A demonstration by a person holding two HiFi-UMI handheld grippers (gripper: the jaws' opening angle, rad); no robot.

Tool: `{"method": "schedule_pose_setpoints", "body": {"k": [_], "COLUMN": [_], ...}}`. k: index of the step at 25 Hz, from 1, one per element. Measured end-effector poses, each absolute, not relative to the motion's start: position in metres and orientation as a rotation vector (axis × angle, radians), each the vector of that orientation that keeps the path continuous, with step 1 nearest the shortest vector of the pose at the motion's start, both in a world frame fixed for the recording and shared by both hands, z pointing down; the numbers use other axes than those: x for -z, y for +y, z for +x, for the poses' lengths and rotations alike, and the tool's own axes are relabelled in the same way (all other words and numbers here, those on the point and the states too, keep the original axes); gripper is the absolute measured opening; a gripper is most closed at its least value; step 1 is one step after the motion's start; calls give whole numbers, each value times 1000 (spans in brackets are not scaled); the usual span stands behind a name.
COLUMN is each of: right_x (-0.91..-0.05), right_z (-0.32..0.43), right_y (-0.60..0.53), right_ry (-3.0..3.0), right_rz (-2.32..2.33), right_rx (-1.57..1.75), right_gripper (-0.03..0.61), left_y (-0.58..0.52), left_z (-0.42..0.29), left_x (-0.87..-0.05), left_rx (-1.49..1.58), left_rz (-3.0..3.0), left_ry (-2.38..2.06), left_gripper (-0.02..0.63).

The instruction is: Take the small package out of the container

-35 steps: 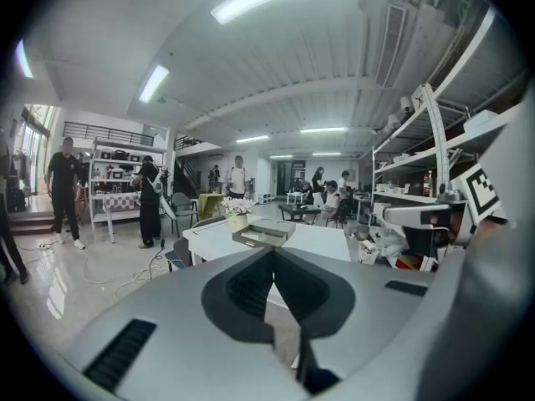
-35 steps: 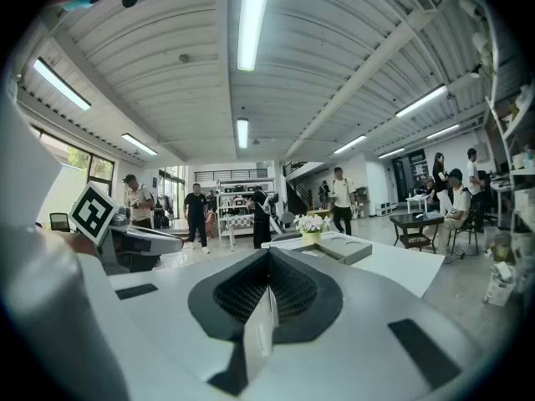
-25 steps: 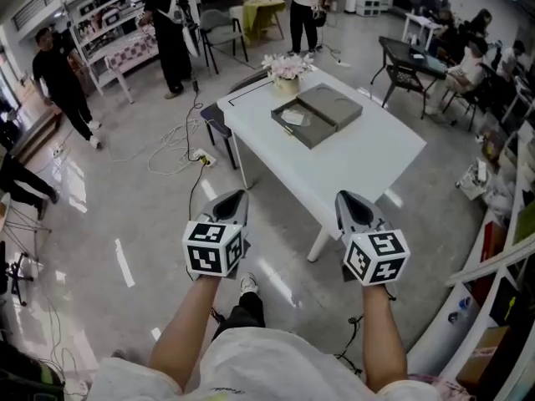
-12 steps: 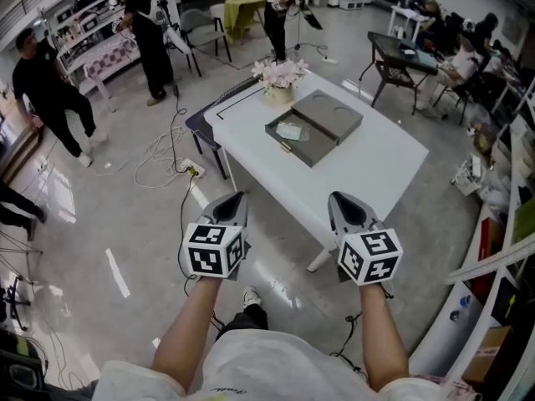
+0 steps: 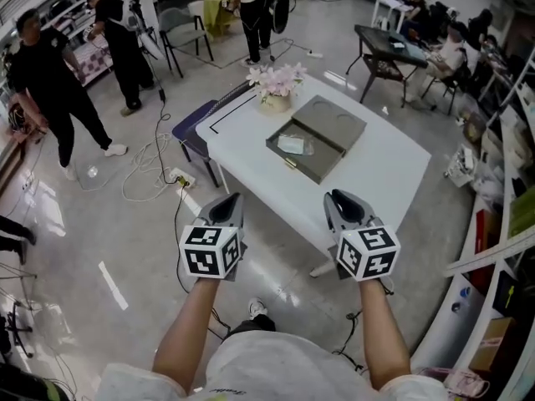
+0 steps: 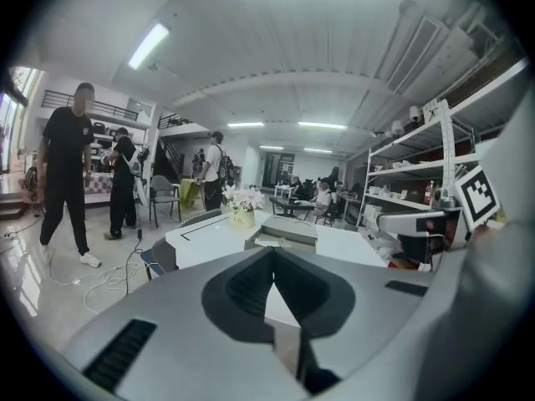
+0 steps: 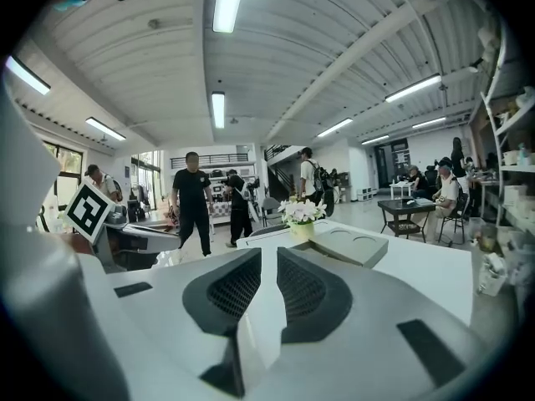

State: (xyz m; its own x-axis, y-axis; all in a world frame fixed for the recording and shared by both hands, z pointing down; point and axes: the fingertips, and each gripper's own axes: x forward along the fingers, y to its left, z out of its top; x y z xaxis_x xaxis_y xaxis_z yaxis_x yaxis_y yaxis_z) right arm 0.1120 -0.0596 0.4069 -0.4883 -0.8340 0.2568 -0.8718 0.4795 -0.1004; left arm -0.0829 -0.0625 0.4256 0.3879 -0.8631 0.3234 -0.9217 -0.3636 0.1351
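A grey container point(image 5: 316, 147) lies open on the white table point(image 5: 368, 174), its lid point(image 5: 336, 124) folded back. Inside it rests the small clear package point(image 5: 292, 144). Both grippers hang over the floor short of the table's near edge, well away from the container. My left gripper point(image 5: 224, 210) is shut with nothing in it; its tips meet in the left gripper view point(image 6: 272, 251), where the container point(image 6: 288, 230) shows far ahead. My right gripper point(image 5: 343, 202) is opening, a narrow empty gap between its pads point(image 7: 267, 257), and the container lid point(image 7: 355, 245) lies beyond.
A pot of pale flowers point(image 5: 276, 86) stands at the table's far corner. A dark chair point(image 5: 191, 128) and loose cables point(image 5: 159, 153) are on the floor to the left. People point(image 5: 50, 73) stand at the left and back. Shelves point(image 5: 501, 249) line the right side.
The view and both grippers have drawn a little nearer to the table. The people at the left have shifted.
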Motion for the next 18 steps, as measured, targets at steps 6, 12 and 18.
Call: {"method": "schedule_pose_setpoints", "body": {"k": [6, 12, 18], "right_x": [-413, -423, -428], "right_z": [90, 78, 78], "right_y": [-95, -129, -155], "right_ry": [-2504, -2465, -2445], "right_rz": [1508, 1547, 1576], "right_rx": [-351, -383, -448], "right_gripper": [81, 103, 109], "left_y": [-98, -135, -164], "left_z": [-109, -124, -131], "left_x": [-427, -429, -429], "left_rx": [-277, -289, -302], "left_rz": [2369, 2405, 2421], "left_ry": [-1531, -1494, -1473], "left_gripper": [2, 2, 2]}}
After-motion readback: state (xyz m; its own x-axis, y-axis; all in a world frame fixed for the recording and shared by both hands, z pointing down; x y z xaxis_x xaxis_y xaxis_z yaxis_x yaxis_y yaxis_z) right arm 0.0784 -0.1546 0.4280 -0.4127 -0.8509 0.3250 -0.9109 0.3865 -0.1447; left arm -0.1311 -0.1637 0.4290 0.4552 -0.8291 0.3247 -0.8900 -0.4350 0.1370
